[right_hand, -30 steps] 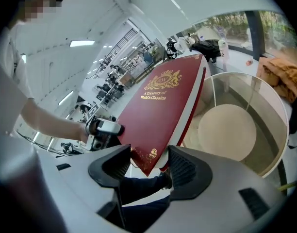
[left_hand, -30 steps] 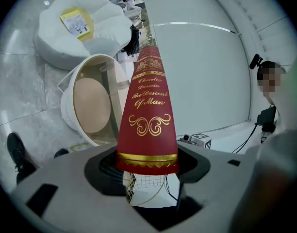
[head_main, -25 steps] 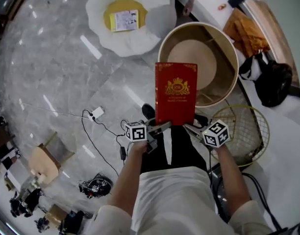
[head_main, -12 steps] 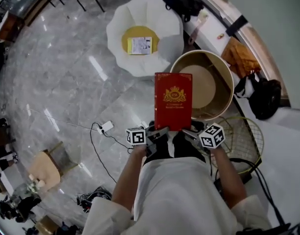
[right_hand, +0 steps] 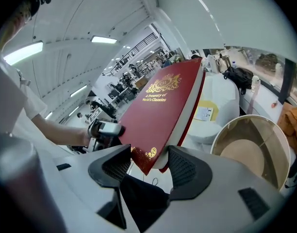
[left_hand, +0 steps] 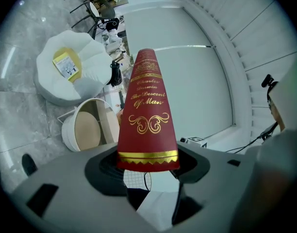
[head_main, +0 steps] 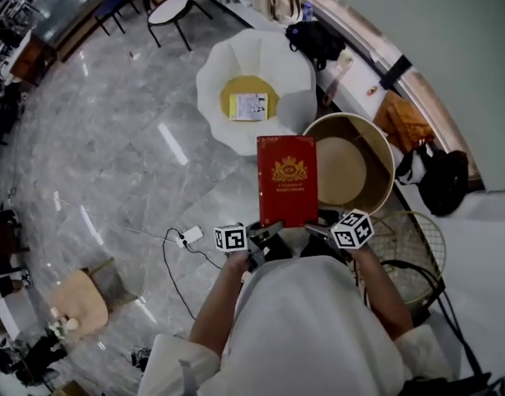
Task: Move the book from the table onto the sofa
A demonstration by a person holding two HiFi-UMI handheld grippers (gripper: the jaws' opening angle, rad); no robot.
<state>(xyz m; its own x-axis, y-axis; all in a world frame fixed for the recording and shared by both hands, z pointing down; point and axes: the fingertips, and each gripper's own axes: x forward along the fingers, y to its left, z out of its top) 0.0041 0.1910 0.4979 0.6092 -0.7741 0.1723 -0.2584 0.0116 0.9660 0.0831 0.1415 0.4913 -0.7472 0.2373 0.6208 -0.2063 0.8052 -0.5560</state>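
Book (left_hand: 147,125) spine lettering legible only in left gripper view.

From overhead, the book (head_main: 286,180) covers the fingertips of the left gripper (head_main: 265,234) and right gripper (head_main: 318,229). Print on the leaflet (head_main: 249,106) beyond them is too small to read; the person's arm (head_main: 378,280) part-hides the wire basket (head_main: 413,242) beside the right gripper.

From the held red book (head_main: 286,180), bare marble floor (head_main: 112,139) lies open from nine round to eleven o'clock, a white adapter (head_main: 189,236) and cable (head_main: 174,262) litter eight, the white sofa (head_main: 228,81) stands at twelve carrying a leaflet (head_main: 249,106), the round table (head_main: 343,167) crowds two, and a wire basket (head_main: 413,238) blocks four.
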